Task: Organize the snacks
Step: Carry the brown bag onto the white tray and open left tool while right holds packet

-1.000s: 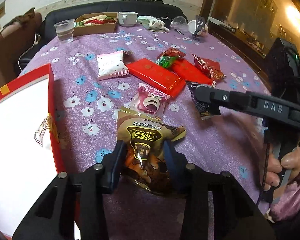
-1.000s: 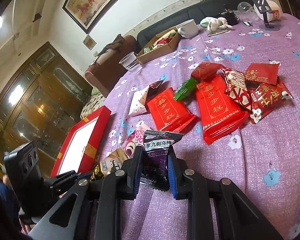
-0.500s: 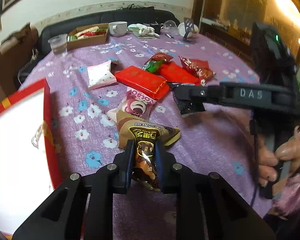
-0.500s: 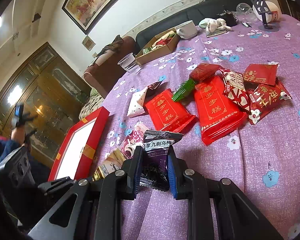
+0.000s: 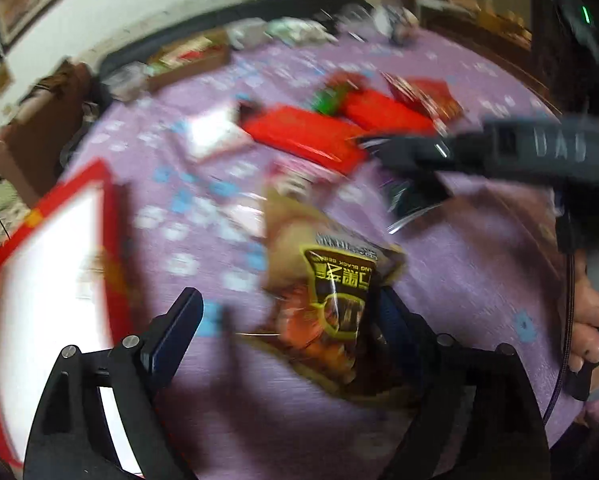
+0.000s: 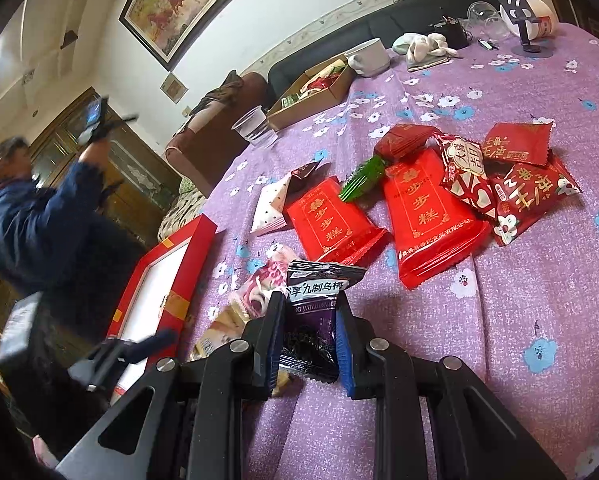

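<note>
My left gripper (image 5: 287, 312) is open wide; the frame is motion-blurred. A brown and gold snack packet (image 5: 331, 276) lies between its fingers, against the right finger (image 5: 395, 320), no longer squeezed. My right gripper (image 6: 309, 320) is shut on a black and purple plum packet (image 6: 315, 308) just above the purple flowered tablecloth (image 6: 519, 288); it shows in the left wrist view too (image 5: 415, 196). The red-rimmed white box (image 6: 167, 276) lies at the table's left edge, also in the left wrist view (image 5: 47, 264). A pink packet (image 6: 263, 284) lies by the plum packet.
Two red cake packs (image 6: 331, 220) (image 6: 427, 208), a green candy (image 6: 363, 178), a white packet (image 6: 271, 204) and several small red packets (image 6: 515, 184) lie mid-table. A plastic cup (image 6: 255, 126), a cardboard box (image 6: 311, 92) and a white mug (image 6: 369, 56) stand at the far edge.
My left gripper has opened wide and swung fast, releasing its squeeze on the brown packet. The right gripper stays shut on the plum packet, nearly still.
</note>
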`<state>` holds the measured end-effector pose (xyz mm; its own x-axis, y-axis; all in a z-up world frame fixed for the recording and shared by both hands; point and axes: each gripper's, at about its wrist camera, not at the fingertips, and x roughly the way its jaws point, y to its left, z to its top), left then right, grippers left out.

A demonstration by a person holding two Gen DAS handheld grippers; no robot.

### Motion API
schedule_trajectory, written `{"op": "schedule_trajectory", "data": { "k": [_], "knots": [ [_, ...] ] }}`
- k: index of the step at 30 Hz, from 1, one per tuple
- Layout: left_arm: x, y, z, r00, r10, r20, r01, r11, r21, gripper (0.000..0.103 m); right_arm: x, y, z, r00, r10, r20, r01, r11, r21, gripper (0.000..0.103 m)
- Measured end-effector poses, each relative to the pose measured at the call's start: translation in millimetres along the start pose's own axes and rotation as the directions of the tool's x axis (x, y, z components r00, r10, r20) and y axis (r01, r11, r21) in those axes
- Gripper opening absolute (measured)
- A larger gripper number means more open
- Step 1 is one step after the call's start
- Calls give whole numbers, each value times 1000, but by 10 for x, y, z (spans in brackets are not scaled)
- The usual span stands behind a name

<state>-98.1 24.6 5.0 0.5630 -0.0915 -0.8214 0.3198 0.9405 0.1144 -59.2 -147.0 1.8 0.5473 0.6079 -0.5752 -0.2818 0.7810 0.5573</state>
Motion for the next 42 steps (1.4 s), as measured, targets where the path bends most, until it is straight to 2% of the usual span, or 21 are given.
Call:
{"op": "schedule_trajectory", "data": {
  "k": [1,2,3,4,5,9,17,24,27,31,32,36,37,39,40,41,42],
  "knots": [
    [-23,-35,-4,999,-8,47,7,1000,9,88,0,-3,2,1000,-1,1,1,1000,2,24],
    [-18,-48,13,999,-19,43,18,1000,16,86,-2,-7,3,1000,-2,3,2,1000,3,24],
    [-25,-37,23,998,-36,43,36,999,6,75,-6,-10,3,1000,-2,5,2,1000,5,24],
    [-14,28,41,996,-89,31,90,995,-33,73,-8,-15,6,1000,-2,7,2,1000,8,24],
    [-25,79,53,995,-87,40,90,994,-58,61,-7,-19,7,1000,-3,7,3,1000,10,23],
    [-88,92,37,995,-83,57,86,995,-57,48,-6,-36,16,1000,-7,8,7,1000,16,23],
    [-272,202,10,986,-121,116,135,983,-124,41,2,-56,23,1000,-16,12,16,1000,22,23],
    [-684,568,-35,973,-86,216,132,970,-207,41,9,-51,19,999,-29,26,29,1000,13,21],
    [-818,816,-88,969,-37,245,103,959,-263,41,35,-47,9,998,-56,18,56,998,4,18],
    [-980,1163,-219,962,60,265,32,944,-329,41,134,-41,-27,993,-100,-57,100,995,6,24],
    [-1005,1227,-249,960,76,268,21,940,-340,41,154,-21,-36,992,-107,-68,107,994,-5,31],
    [-1017,1439,-348,958,116,263,-4,921,-389,41,239,211,-97,977,-199,-71,190,975,-118,46],
    [-1009,1467,-371,957,122,262,-9,918,-396,41,280,302,-115,968,-240,-72,226,960,-166,49],
    [-977,1504,-379,959,121,257,-7,916,-402,41,362,434,-143,943,-326,-68,302,922,-241,49],
    [-955,1530,-400,960,117,255,-3,912,-410,41,389,463,-152,932,-358,-63,331,907,-261,45],
    [-941,1535,-409,960,119,252,-4,911,-413,41,425,502,-160,908,-416,-51,385,876,-291,30],
    [-935,1540,-423,960,123,250,-9,910,-414,41,445,531,-166,893,-448,-41,413,852,-321,25]
  ]
}}
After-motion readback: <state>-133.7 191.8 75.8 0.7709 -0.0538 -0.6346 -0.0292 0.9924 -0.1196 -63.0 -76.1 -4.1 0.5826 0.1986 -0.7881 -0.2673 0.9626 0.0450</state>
